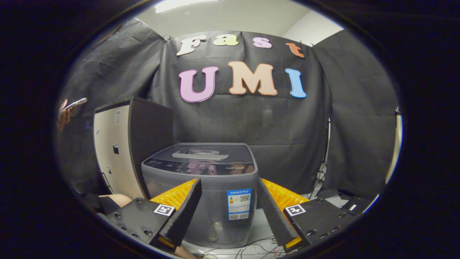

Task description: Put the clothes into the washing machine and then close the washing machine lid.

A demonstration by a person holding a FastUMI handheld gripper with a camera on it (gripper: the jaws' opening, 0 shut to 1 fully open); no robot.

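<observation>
From where I stand, the one washing machine [201,187] sits just ahead of the gripper [230,198], its grey body framed between the two fingers [183,212], which are spread wide apart and hold nothing. Its lid [201,153] lies flat and closed on top (the single handle showing pale across it). One tall cabinet [129,144] stands just beside the machine on its left, touching or nearly so. Beyond that, a hand [64,115] holds up one phone [73,104]. Loose wires [248,248] trail across the floor beneath the fingers.
</observation>
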